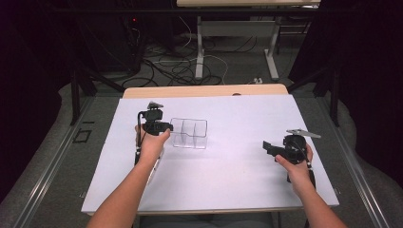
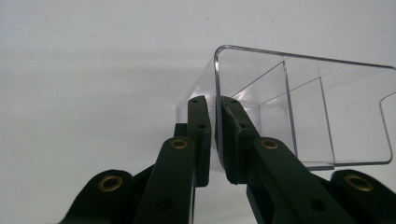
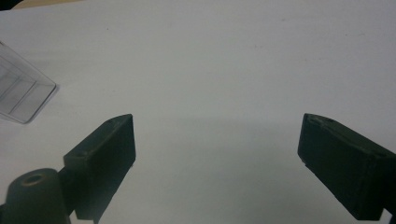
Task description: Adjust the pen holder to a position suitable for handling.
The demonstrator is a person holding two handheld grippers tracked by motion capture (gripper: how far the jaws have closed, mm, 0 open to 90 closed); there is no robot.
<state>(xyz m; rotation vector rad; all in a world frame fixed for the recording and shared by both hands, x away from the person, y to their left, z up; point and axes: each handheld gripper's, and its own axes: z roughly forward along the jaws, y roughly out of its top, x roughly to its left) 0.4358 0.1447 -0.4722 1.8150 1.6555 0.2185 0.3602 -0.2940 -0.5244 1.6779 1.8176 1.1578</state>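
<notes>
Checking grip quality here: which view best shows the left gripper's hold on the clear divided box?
The left gripper view: the left gripper straddles the clear divided box's wall. The high view shows them small; the right gripper view catches one box corner.

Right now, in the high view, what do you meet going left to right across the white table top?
Left gripper in the person's left hand → clear divided container → bare white table top → right gripper.

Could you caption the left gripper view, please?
Left tongs straddle the end wall of a clear divided organizer on the white table.
</notes>
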